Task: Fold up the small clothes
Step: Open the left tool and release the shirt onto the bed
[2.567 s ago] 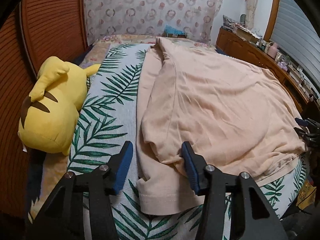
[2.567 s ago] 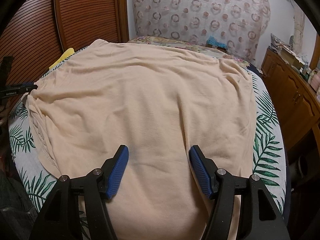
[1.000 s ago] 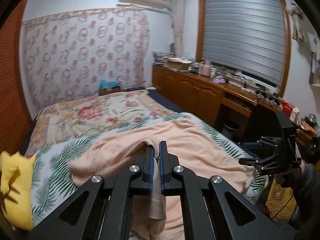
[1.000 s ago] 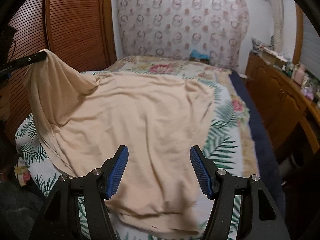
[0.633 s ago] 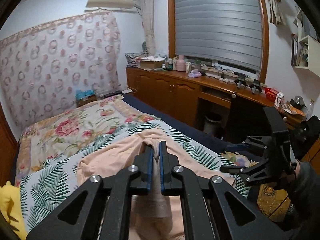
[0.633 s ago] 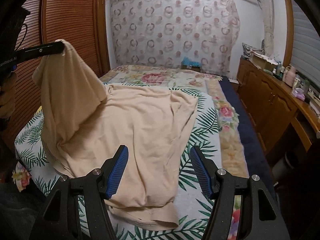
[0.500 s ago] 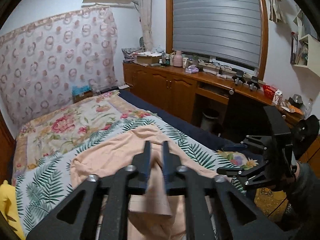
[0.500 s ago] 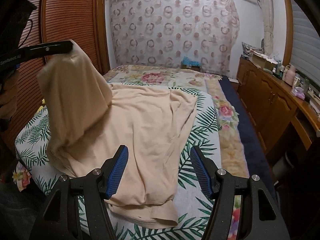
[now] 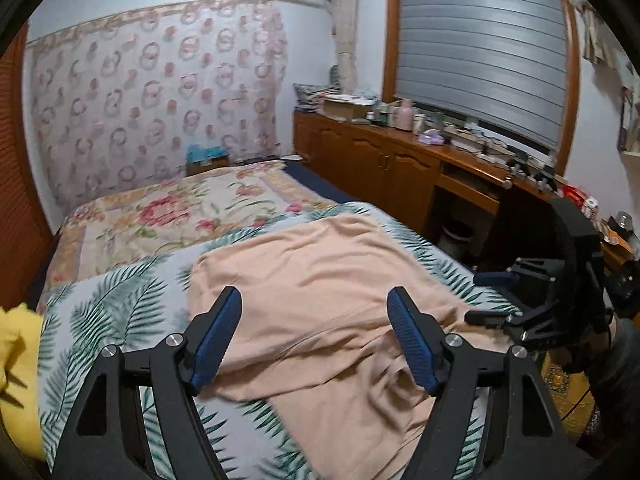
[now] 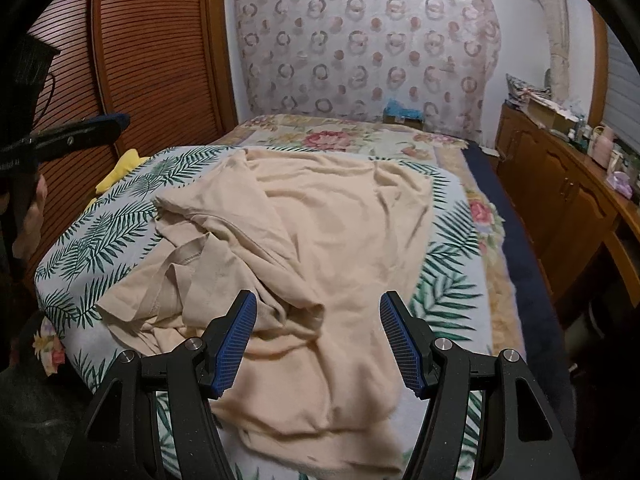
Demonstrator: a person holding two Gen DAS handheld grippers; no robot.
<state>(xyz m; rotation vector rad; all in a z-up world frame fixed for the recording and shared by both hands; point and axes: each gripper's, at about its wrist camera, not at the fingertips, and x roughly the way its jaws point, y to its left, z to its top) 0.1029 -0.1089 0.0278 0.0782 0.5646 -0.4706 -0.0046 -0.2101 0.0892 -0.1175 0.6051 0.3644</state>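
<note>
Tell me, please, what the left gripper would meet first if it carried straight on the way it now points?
Probably the peach shirt lying on the bed; the left gripper stands open above it, nothing between the jaws.

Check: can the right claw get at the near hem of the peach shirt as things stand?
Probably yes. The right claw is open and empty, hovering over the peach shirt, whose near hem lies bare on the leaf-print bedcover. The left claw, just opened and holding nothing, hangs off to the side.
</note>
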